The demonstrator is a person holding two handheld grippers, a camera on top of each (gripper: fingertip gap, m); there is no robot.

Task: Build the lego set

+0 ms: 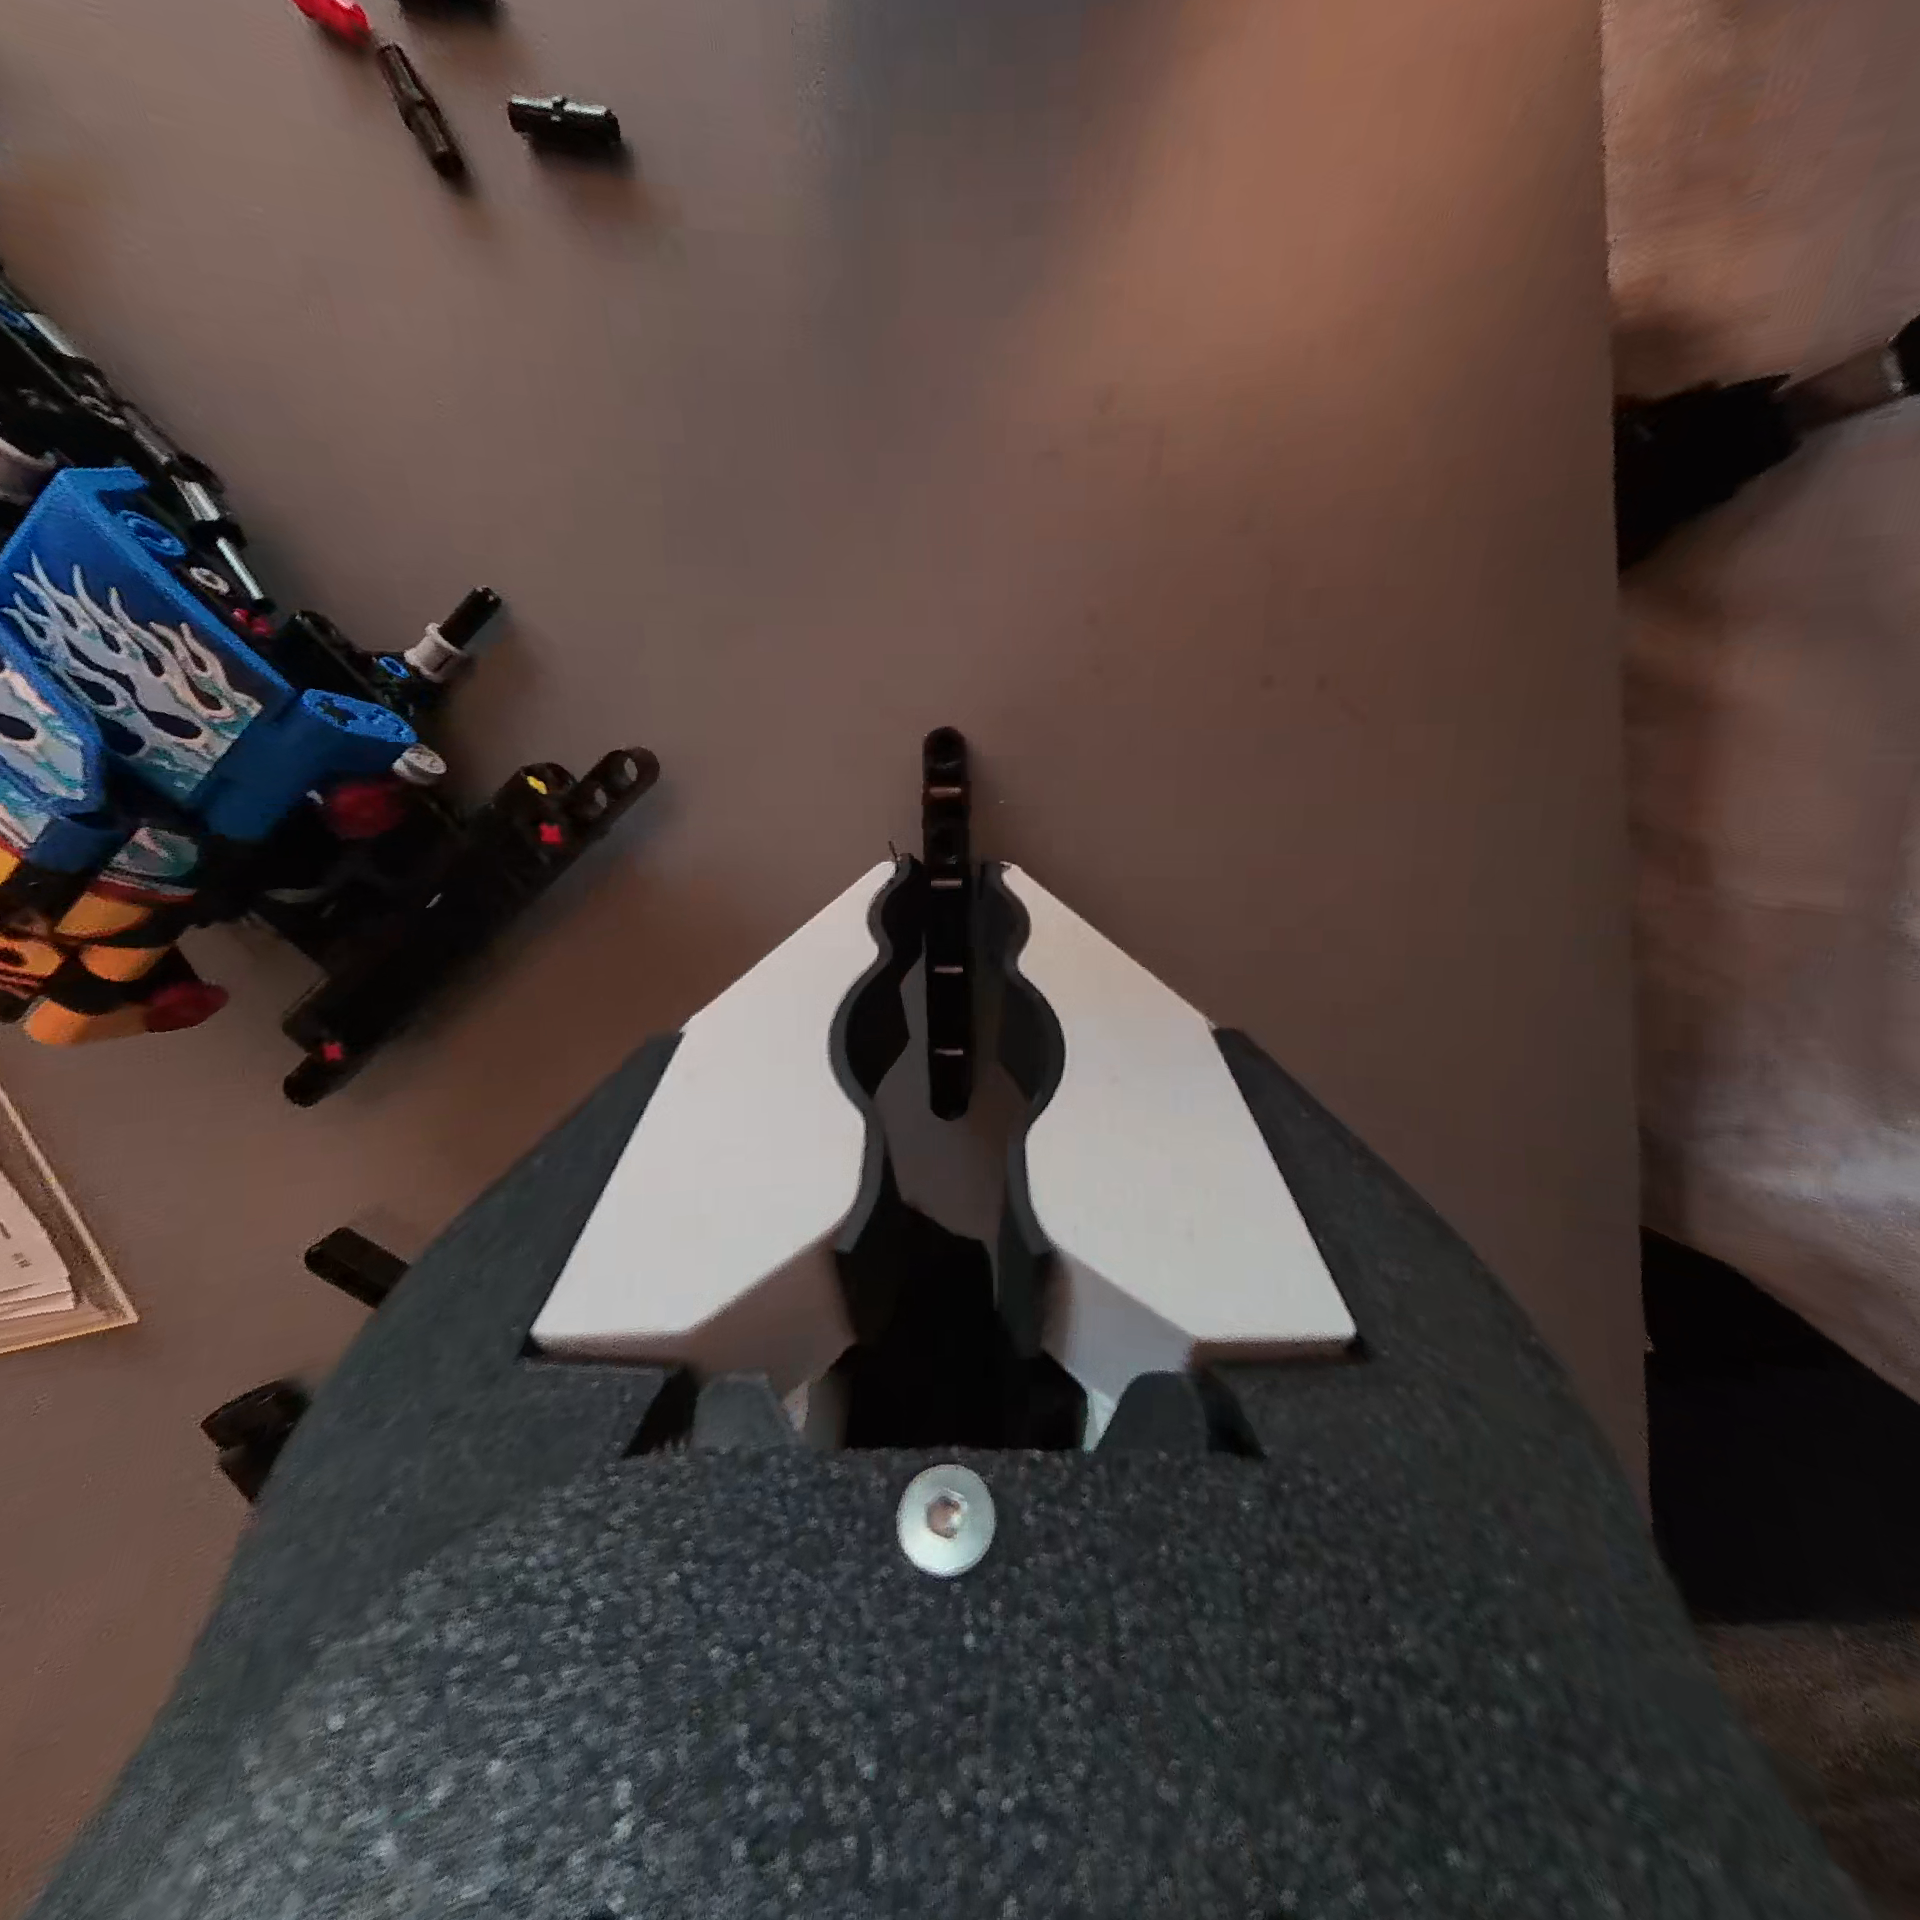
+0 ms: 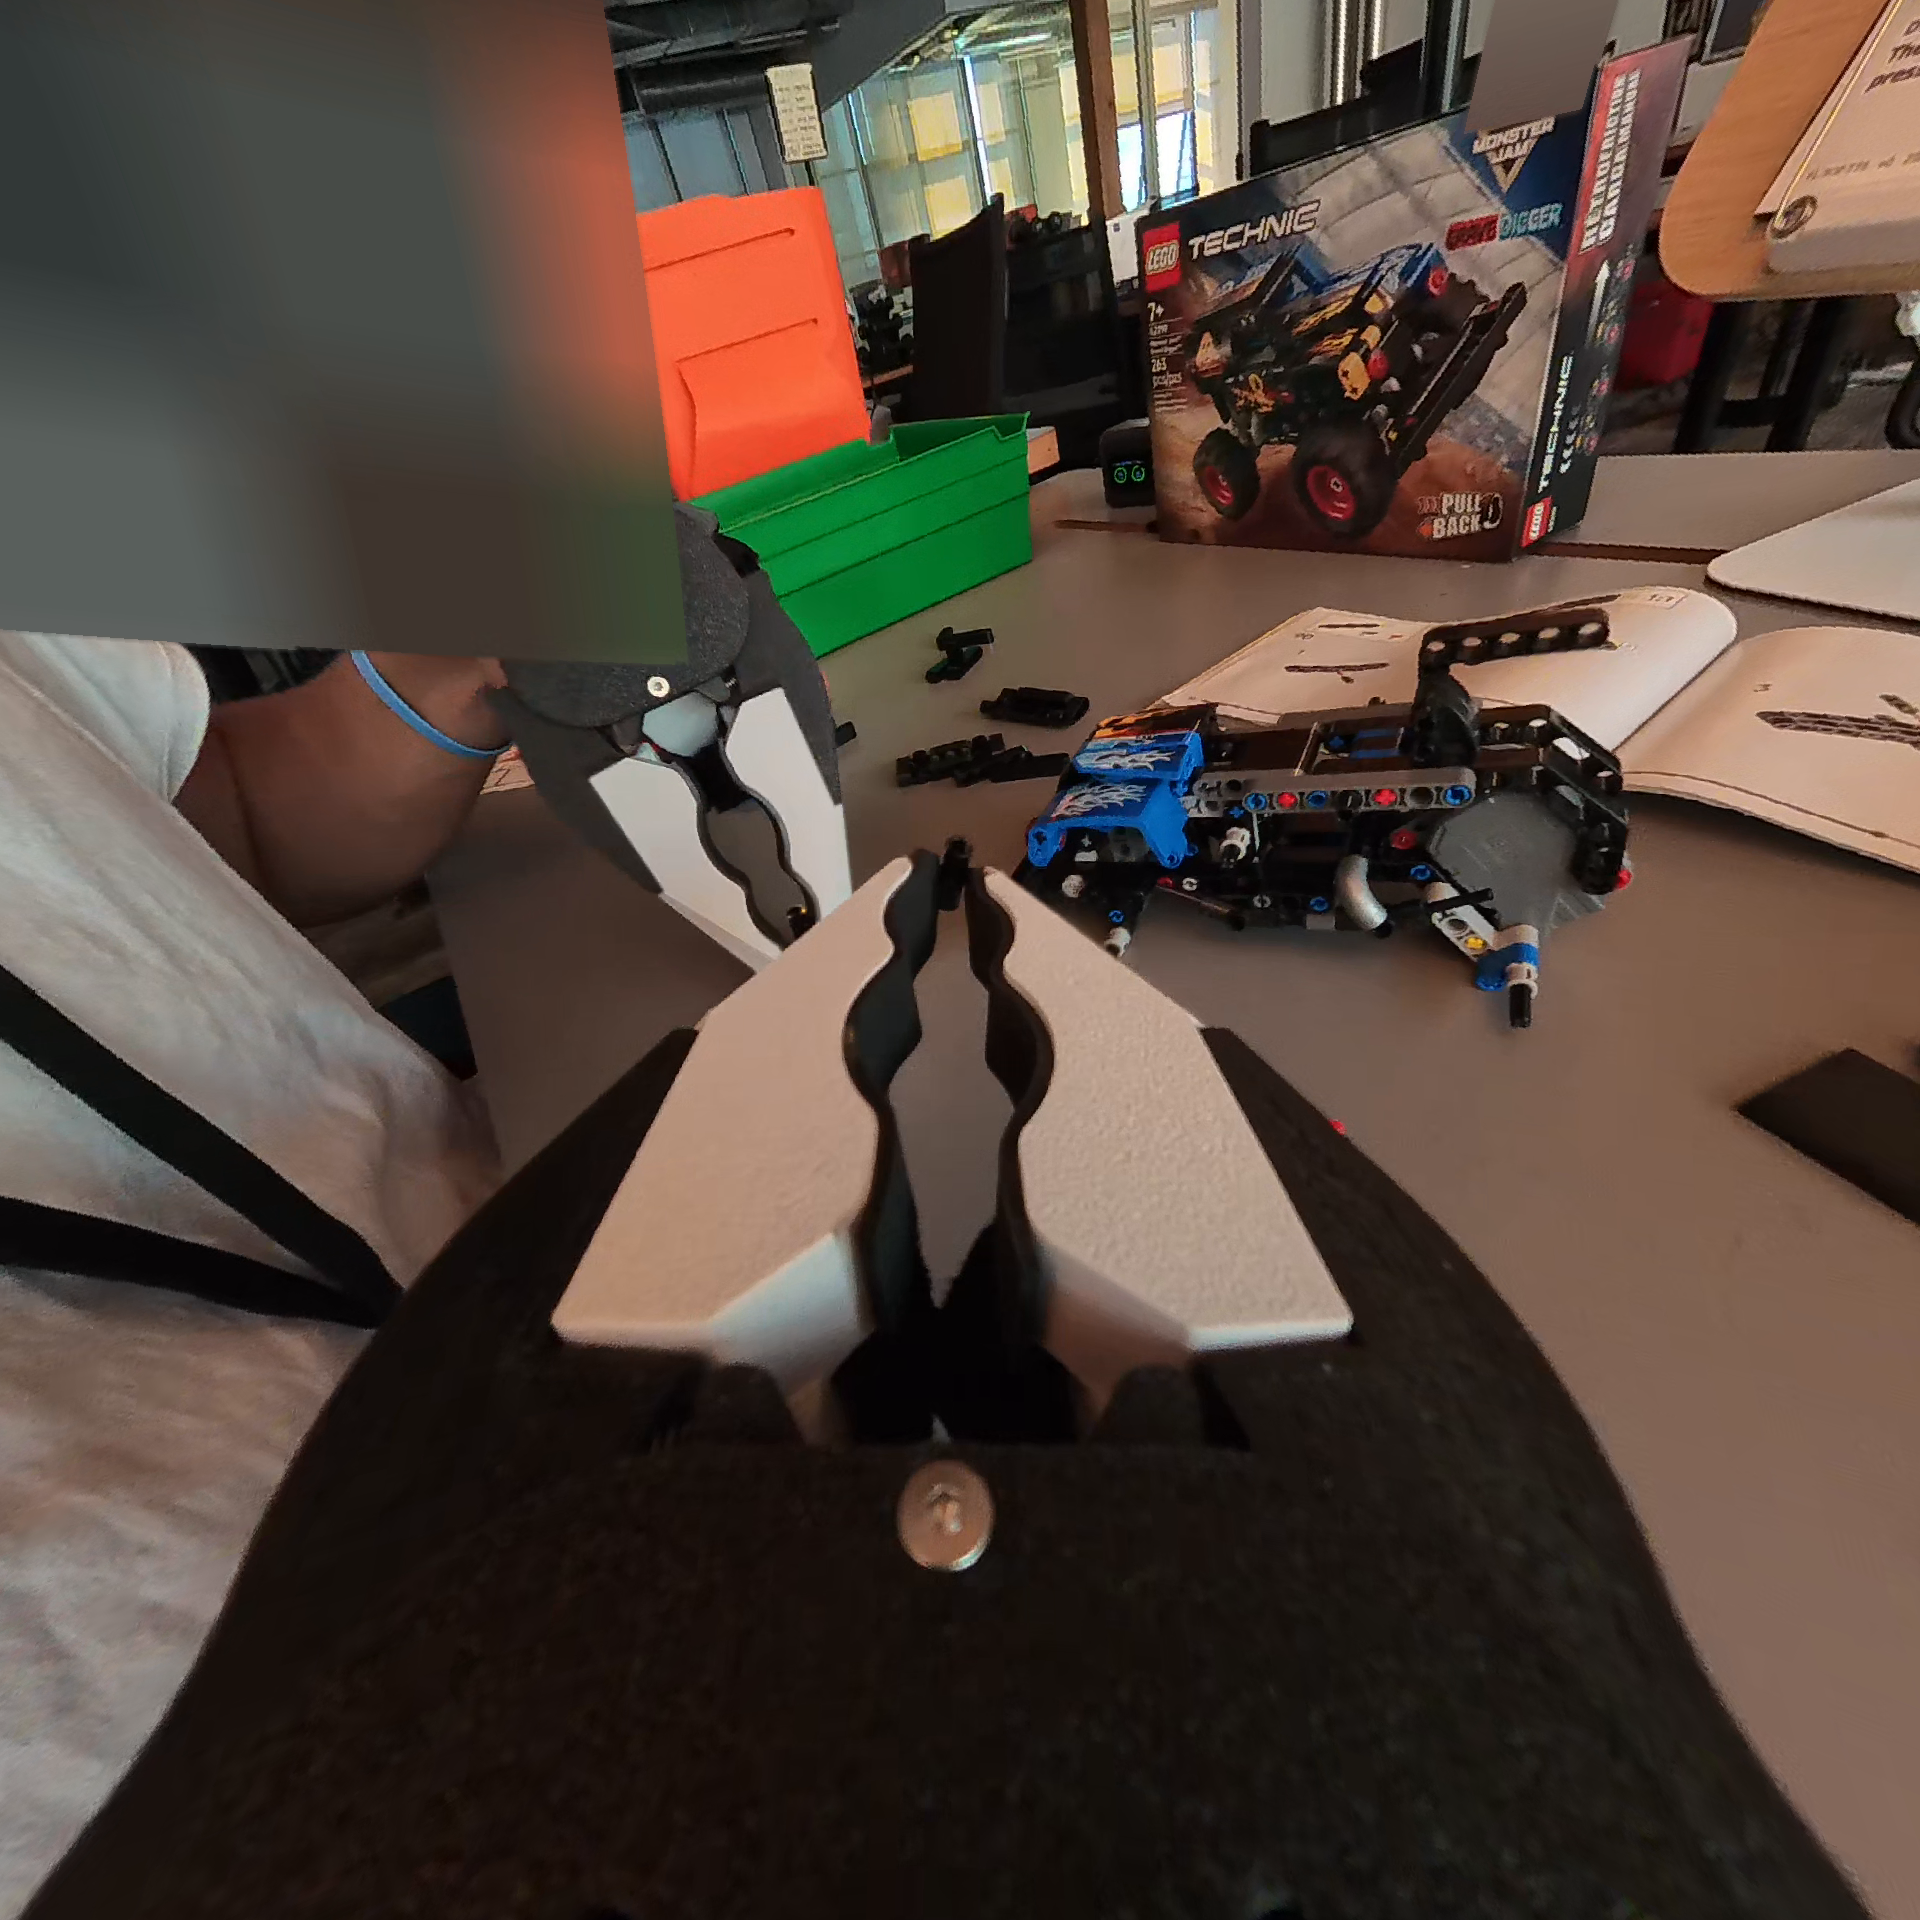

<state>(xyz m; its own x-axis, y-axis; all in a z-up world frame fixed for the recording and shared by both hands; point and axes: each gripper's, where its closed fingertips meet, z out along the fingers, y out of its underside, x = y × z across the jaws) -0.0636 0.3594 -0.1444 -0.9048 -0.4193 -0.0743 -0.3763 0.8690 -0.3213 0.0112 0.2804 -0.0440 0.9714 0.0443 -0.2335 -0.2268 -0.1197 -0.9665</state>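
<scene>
A: Left hand-held gripper [image 1: 943,883] status?

B: Clenched on a black beam [image 1: 943,914]. The beam runs lengthwise between the pads, its tip poking out past the fingertips toward 12 o'clock, above the grey table [image 1: 1143,468].

A: Right hand-held gripper [image 2: 951,883]?

B: Nearly closed, pinching a small black part [image 2: 954,864] at the very tips. Too small to say what kind.

A: Where's the truck?

B: Half-built truck [image 2: 1340,821] sits on the table at 2 o'clock from the right hand-held gripper in the right wrist view. Blue flame-print panels [image 2: 1127,779] on the near end, black frame, grey block at the far end. In the left wrist view it's at 9 o'clock, by the frame edge.

A: Loose parts?

B: Black pieces [image 2: 982,758] at 12 o'clock, between the truck and a green bin [image 2: 894,520]. Two black pins [image 1: 566,125] at 11 o'clock in the left view.

A: Anything else?

B: Open instruction booklet [image 2: 1766,727] behind the truck, touching it. Set box [image 2: 1382,364] upright at 1 o'clock, well apart. An orange box [image 2: 748,332] stands behind the bin.
</scene>
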